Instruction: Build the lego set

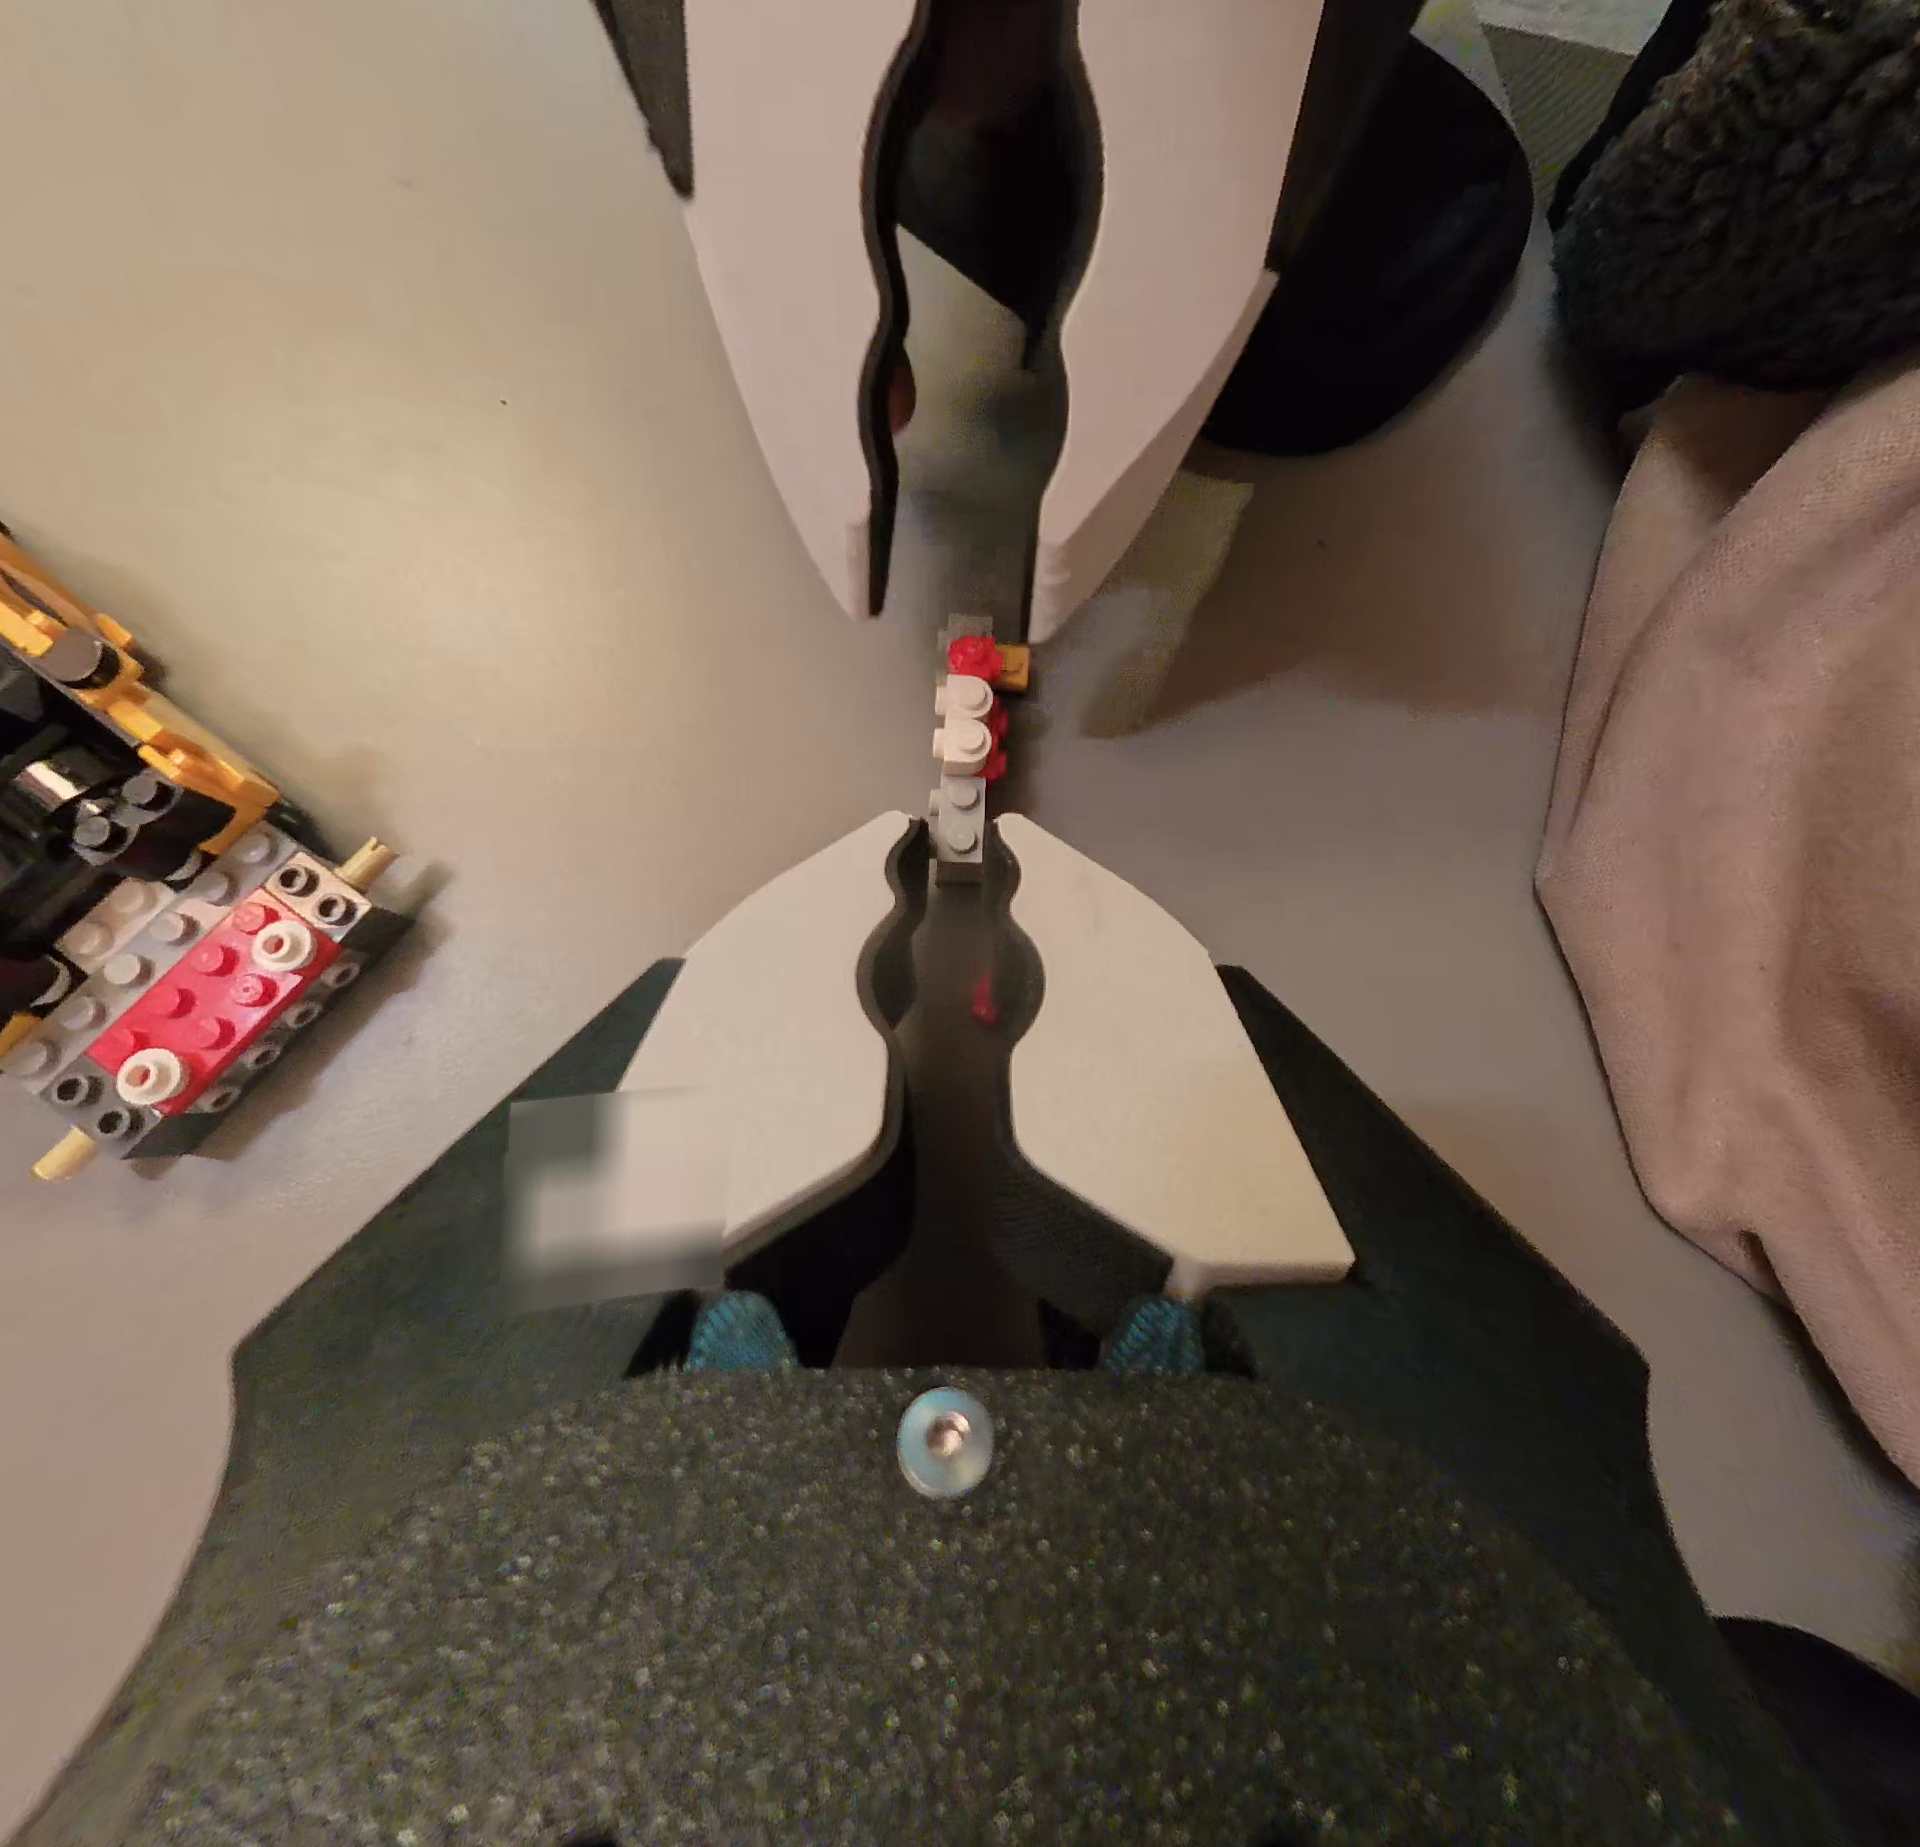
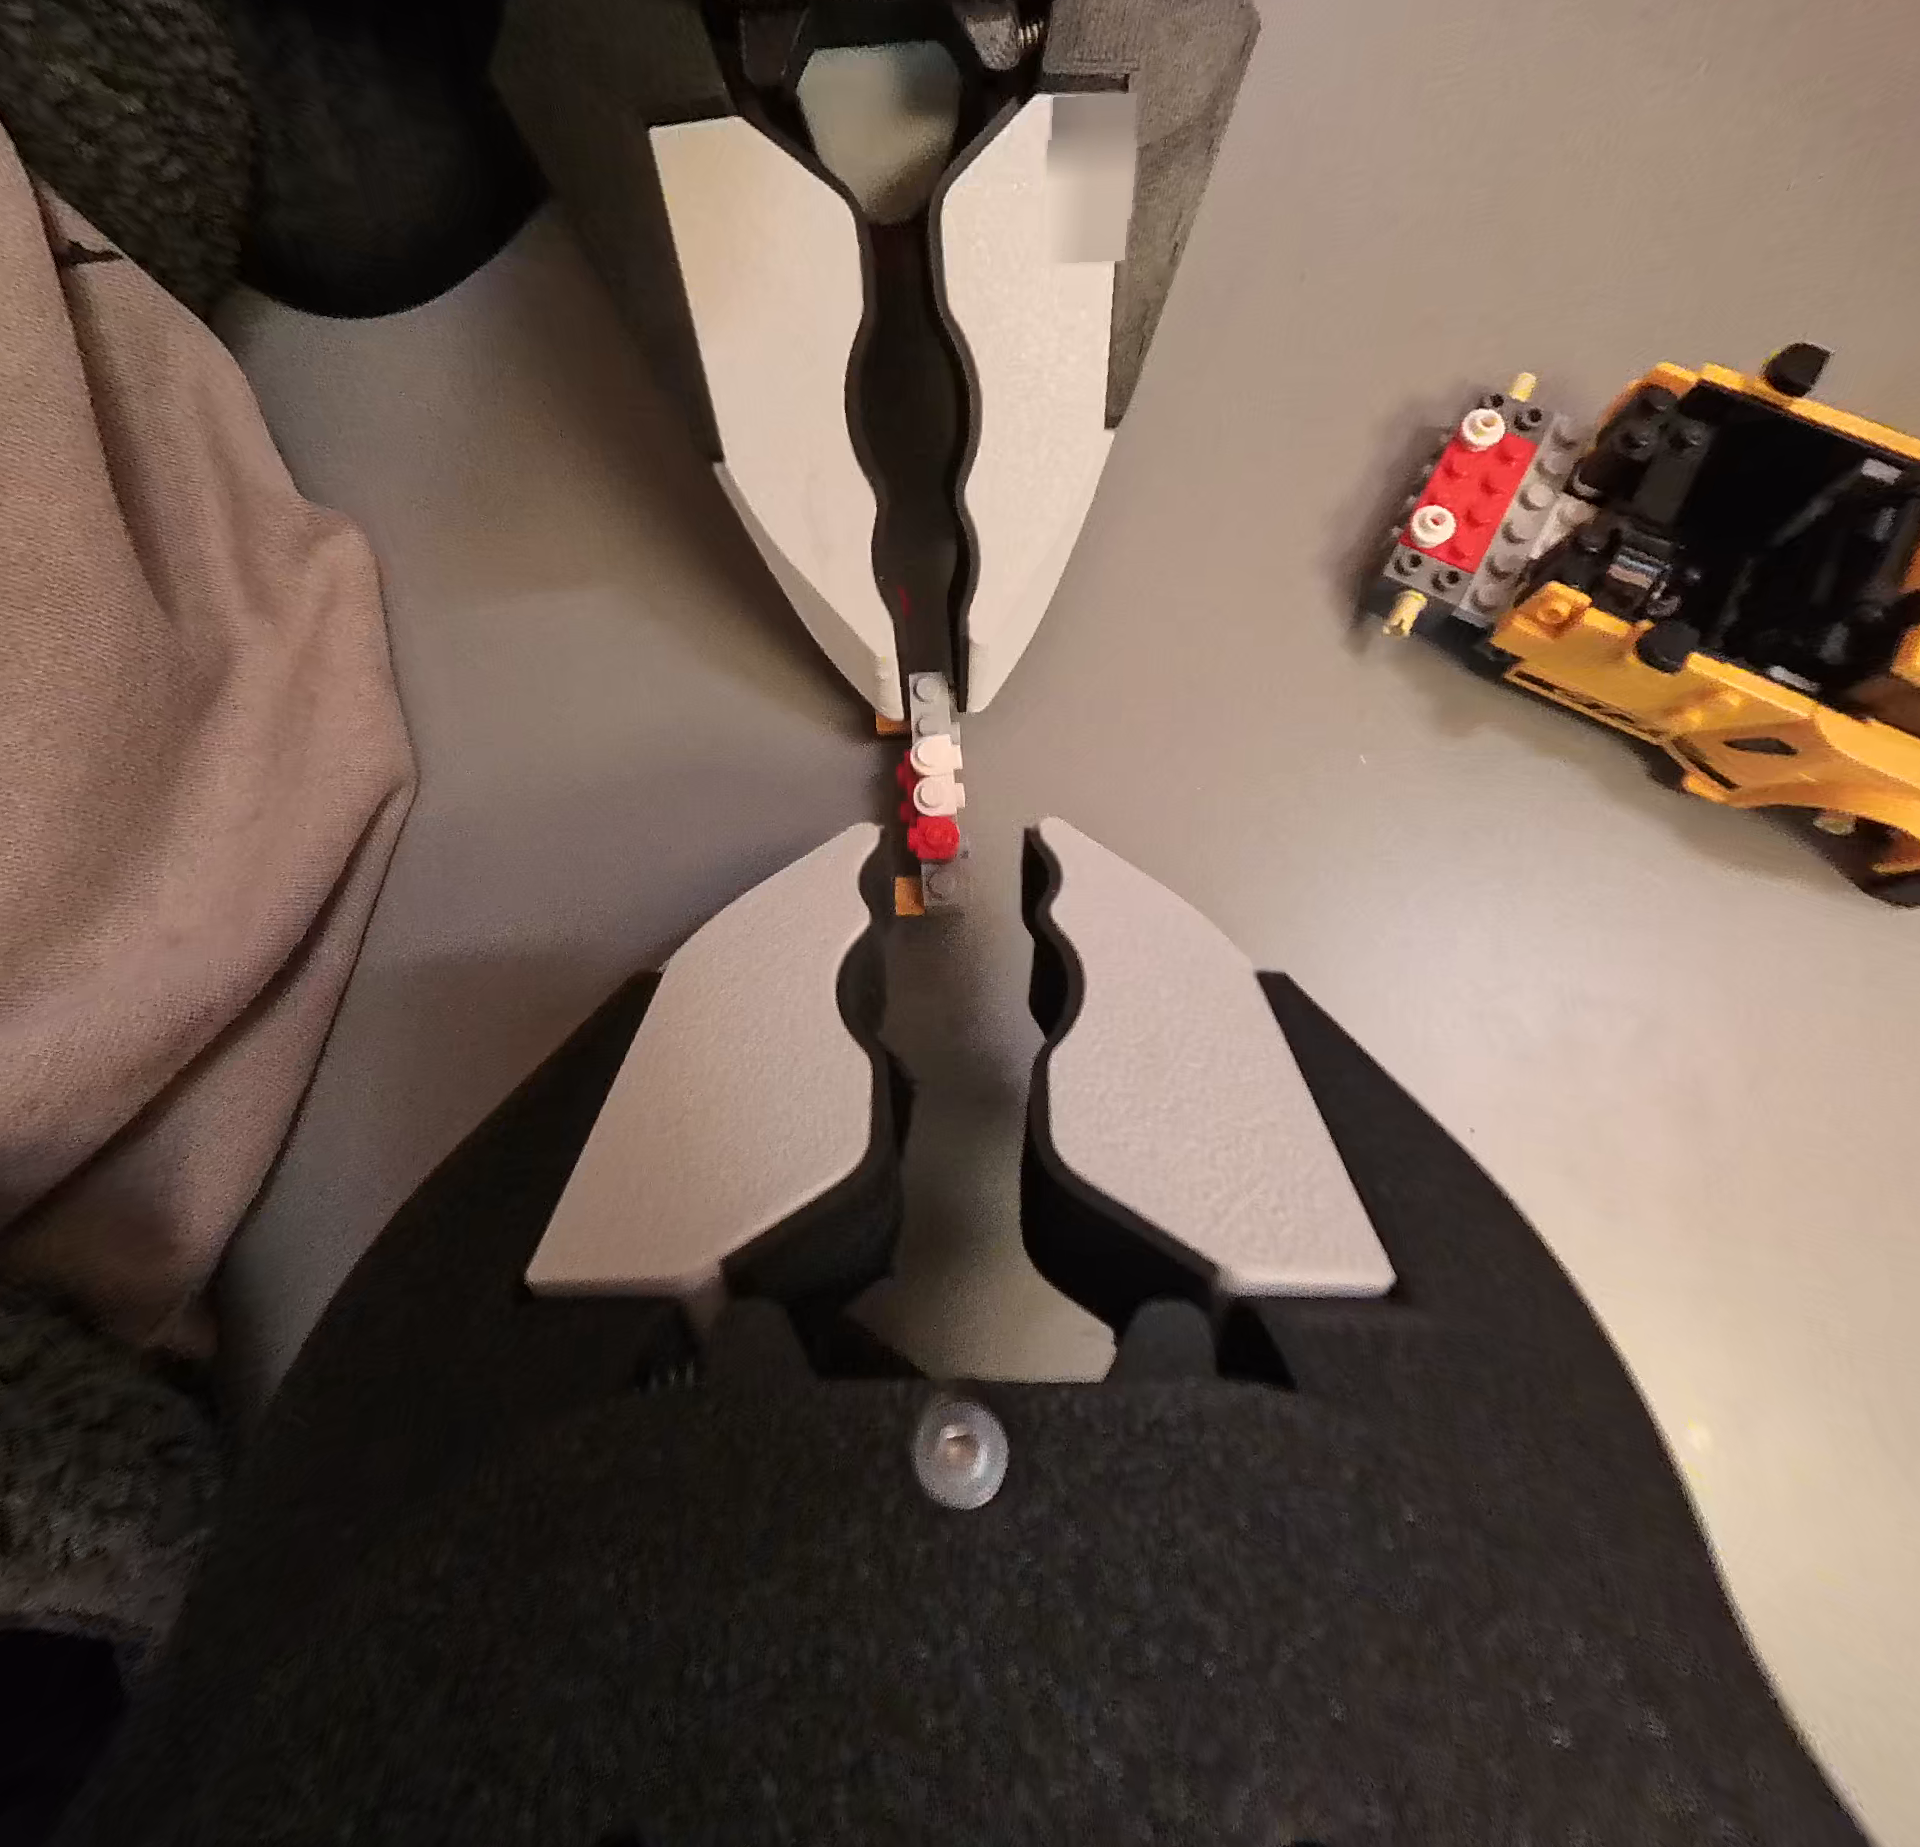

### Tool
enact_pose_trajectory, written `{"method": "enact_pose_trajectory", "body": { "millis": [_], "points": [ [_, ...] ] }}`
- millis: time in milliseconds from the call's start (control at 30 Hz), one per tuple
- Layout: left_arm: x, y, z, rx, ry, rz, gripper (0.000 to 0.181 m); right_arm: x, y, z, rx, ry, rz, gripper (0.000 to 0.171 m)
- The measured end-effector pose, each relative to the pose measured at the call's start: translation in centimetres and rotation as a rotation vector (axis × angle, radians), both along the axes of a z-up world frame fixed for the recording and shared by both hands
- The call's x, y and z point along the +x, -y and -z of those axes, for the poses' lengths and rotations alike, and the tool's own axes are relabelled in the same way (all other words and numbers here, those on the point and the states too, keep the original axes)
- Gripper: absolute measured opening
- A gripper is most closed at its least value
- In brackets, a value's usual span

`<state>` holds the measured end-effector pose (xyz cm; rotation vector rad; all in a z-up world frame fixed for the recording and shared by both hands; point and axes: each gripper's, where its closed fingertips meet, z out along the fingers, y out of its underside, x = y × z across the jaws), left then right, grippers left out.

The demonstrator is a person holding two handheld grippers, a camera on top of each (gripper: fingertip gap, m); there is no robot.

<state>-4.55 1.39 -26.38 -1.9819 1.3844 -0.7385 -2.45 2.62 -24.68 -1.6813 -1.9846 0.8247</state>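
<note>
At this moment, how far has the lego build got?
Done: the yellow truck body stands mostly assembled on the table, its red-and-grey rear section still open on top. In hand: the left gripper pinches one end of a small grey strip with white and red studs; the right gripper is open around the other end. Left: fitting that strip to the truck.

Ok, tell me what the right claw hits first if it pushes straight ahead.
The right claw, open, would first meet the small lego strip between its tips, held at the far end by the left claw. Depth is uncertain.

Glossy plastic bricks (image 1: 971, 758) — matt tabletop (image 1: 364, 395)
</note>
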Motion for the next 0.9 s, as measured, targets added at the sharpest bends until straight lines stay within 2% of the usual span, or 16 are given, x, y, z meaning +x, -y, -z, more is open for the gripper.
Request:
{"method": "enact_pose_trajectory", "body": {
  "millis": [233, 333, 467, 567, 767, 900],
  "points": [
    [0.1, -0.1, 0.0, 0.02, 0.004, 0.001, 0.009, 0.2, 0.5, 1.6, 0.081, 0.058, 0.009, 0.02],
    [-0.8, -1.1, -0.7, 0.046, 0.011, -0.025, 0.025, 0.3, 0.1, 1.9, 0.095, 0.086, 0.031, 0.01],
    [-3.2, -1.8, -2.8, 0.067, 0.054, -0.066, 0.021, 0.2, -0.3, 1.9, 0.101, 0.085, 0.034, 0.009],
    [-5.1, -1.2, -2.7, 0.059, 0.012, -0.08, 0.018, 0.2, -0.3, 1.9, 0.094, 0.073, 0.016, 0.009],
    [-4.5, 1.7, -0.4, -0.028, -0.059, -0.073, 0.011, 0.5, -0.3, 1.9, 0.105, 0.081, -0.134, 0.009],
    [-3.5, 2.0, 0.7, -0.081, -0.125, -0.157, 0.012, 0.5, -0.4, 1.9, 0.112, 0.086, -0.24, 0.01]
  ]
}}
